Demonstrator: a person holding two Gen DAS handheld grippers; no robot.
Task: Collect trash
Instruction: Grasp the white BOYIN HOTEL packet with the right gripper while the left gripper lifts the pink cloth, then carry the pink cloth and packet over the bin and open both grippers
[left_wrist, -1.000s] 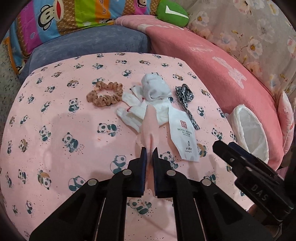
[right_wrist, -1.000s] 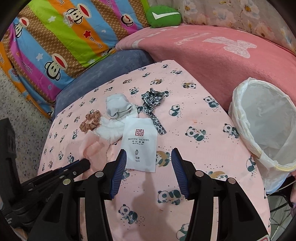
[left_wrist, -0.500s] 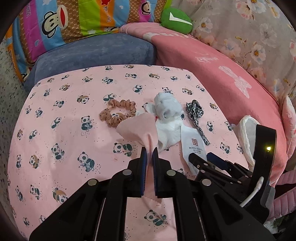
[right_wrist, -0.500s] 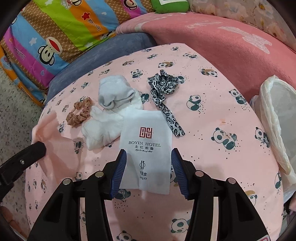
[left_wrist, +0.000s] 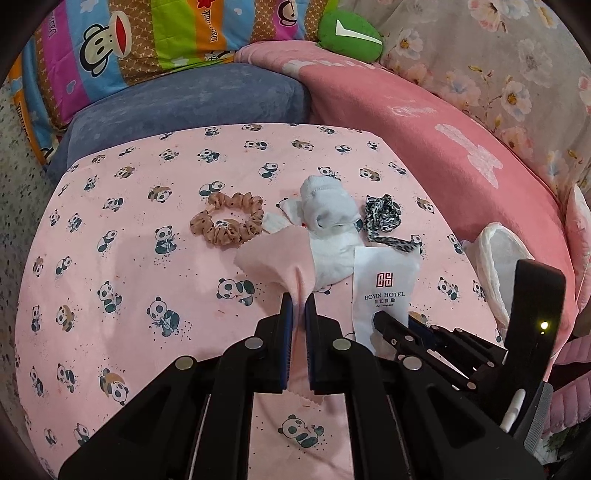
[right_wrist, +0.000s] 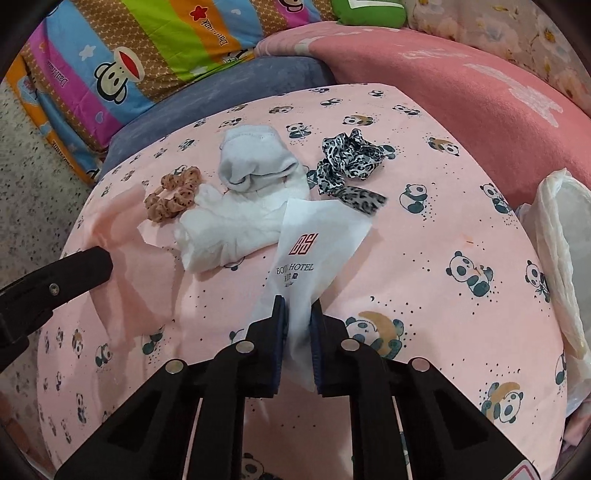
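My left gripper (left_wrist: 298, 299) is shut on a thin pink cloth (left_wrist: 273, 258), whose loose end fans out above the panda-print cover. In the right wrist view that cloth (right_wrist: 122, 229) hangs from the left gripper's black finger (right_wrist: 85, 262) at the left edge. My right gripper (right_wrist: 297, 306) is closing its jaws on a white "BOYIN HOTEL" packet (right_wrist: 317, 243). The pads pinch its near end, and the paper is creased between them. The same packet (left_wrist: 384, 280) shows in the left wrist view, with the right gripper's tips at its lower edge.
A brown scrunchie (right_wrist: 173, 192), a grey-white sock (right_wrist: 251, 162), crumpled white tissue (right_wrist: 229, 225) and a leopard-print hair tie (right_wrist: 347, 162) lie on the cover. A bin with a white liner (right_wrist: 561, 229) stands at the right edge. Sofa cushions ring the back.
The right gripper came down over the hotel packet and its wide jaws closed onto it, creasing the paper. The left gripper kept its hold on the pink cloth and barely moved.
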